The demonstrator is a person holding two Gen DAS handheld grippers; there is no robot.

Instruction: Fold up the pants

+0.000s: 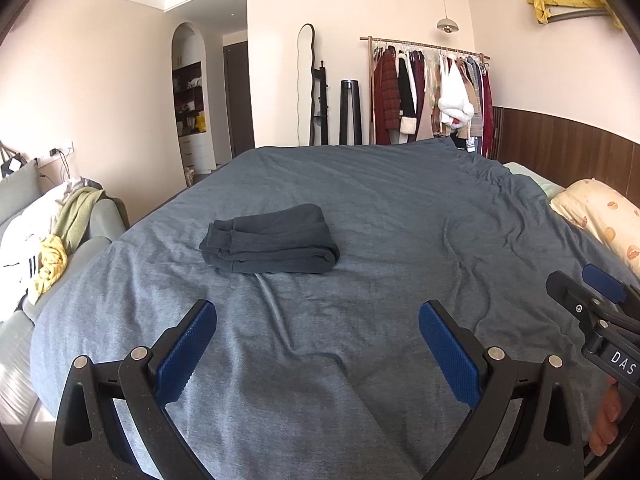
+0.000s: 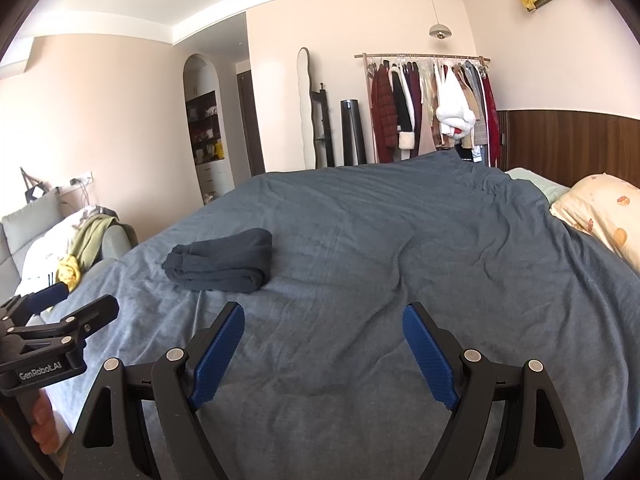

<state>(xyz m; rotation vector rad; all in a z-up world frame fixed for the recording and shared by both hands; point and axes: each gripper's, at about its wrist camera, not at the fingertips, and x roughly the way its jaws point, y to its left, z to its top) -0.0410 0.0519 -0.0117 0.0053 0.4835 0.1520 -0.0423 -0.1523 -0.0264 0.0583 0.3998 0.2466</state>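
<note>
Dark charcoal knit pants [image 1: 270,240], folded into a compact bundle, lying on the grey-blue cotton bedspread [image 1: 360,208], left of centre. Left gripper [image 1: 318,354] wide apart, empty, hovering well short of the bundle; right gripper [image 2: 324,354] likewise wide, empty. Folding apparently complete. Best now: hold clear, avoid snagging the top layer, press only if an edge lifts.
</note>
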